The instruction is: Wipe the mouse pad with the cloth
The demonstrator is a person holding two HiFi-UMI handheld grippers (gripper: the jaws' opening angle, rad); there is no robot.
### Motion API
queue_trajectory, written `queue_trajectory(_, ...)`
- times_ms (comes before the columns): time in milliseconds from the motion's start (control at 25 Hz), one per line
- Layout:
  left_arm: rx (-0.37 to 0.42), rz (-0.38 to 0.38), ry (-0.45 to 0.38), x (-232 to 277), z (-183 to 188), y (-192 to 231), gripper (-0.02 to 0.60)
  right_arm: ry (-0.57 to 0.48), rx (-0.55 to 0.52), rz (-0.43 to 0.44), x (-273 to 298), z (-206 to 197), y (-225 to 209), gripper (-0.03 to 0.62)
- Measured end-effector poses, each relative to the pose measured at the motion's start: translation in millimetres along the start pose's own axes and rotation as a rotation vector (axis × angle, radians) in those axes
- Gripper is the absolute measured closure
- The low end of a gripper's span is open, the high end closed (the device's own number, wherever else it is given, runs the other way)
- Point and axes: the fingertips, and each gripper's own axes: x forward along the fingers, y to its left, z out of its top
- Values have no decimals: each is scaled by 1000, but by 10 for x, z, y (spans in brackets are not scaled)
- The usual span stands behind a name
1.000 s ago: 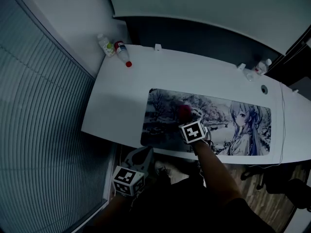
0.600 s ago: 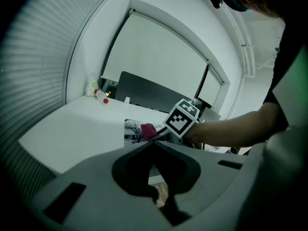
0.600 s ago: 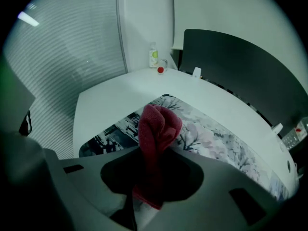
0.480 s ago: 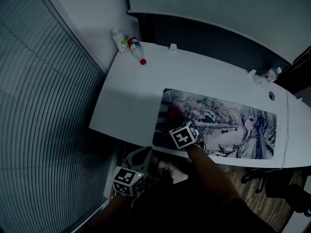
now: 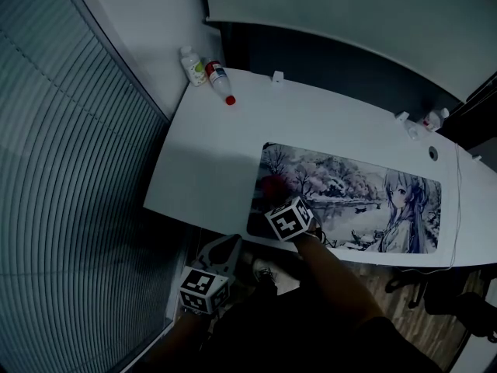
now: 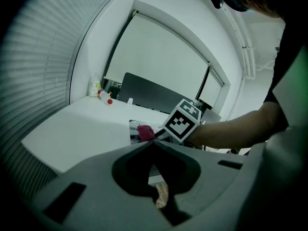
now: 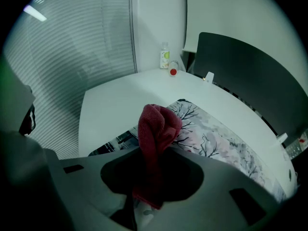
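Observation:
A long mouse pad (image 5: 349, 196) printed with a winter scene and a drawn figure lies along the near edge of the white desk (image 5: 225, 150). My right gripper (image 5: 273, 196) is shut on a red cloth (image 7: 156, 129), which rests on the pad's left end (image 7: 202, 134); the cloth (image 5: 272, 185) shows just beyond the marker cube. In the left gripper view the cloth (image 6: 144, 131) is small and far ahead. My left gripper (image 5: 224, 249) hangs below the desk's near edge, jaws together with nothing between them.
Two bottles (image 5: 203, 67) and a red cap (image 5: 230, 99) stand at the desk's far left corner. Small items (image 5: 431, 120) sit at the far right. Slatted blinds (image 5: 70, 208) fill the left side. A thin cable (image 5: 457, 208) runs along the right end.
My right gripper has drawn the cloth leftward along the pad to its left end over the last second. The left gripper has stayed where it was.

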Motion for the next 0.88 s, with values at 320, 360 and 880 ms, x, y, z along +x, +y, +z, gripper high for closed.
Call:
queue_trajectory(320,14,-18,-5,5,25,-56,577,-45,48,-15,-81,59,-68,479)
queue_trajectory(360,19,-20,-4,17,34,-71,577,-60,62,-20,-103,83,-106,479)
queue_trajectory(880,47,86,-89,614,478,-225,577,-101,245,30,15,176,-738,477)
